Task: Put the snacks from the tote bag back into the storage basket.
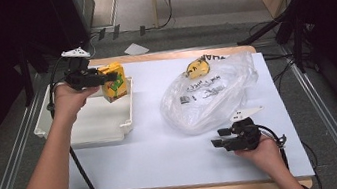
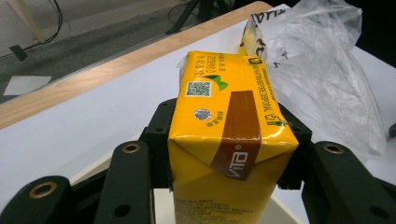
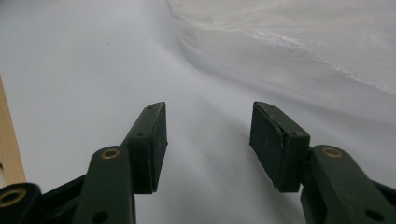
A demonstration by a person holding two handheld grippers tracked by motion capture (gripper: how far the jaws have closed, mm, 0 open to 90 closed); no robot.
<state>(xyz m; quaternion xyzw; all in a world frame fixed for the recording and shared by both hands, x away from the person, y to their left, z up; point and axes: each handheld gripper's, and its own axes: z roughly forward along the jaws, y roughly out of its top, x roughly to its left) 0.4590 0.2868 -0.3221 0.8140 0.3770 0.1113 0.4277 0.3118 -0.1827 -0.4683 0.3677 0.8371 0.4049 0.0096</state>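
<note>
- While the left tool held the yellow drink carton squarely across its two broad sides, the carton stood upright at the far right corner of the white tray, and from the high view it could not be told whether its base touched the tray floor or hung just above it.
- In the left gripper view the pads pressed on the carton near its folded top, so the grip sat high; the sound course was to lower it straight and keep it upright, since a soft carton so held could swing or dent.
- The step in hand looked like setting the carton into the tray, and it was best eased inward from the rim so the base would land flat, not on the tray's edge.
- Only once the base rested fully should the jaws have parted, and then the tool should have backed off level so a pad would not drag the carton over.
- The right tool lay low on the bench with its jaws wide and nothing between them, just beside the clear plastic bag.
- Another yellow item showed at the bag's far end, so the right tool was well placed to steady the bag later.
</note>
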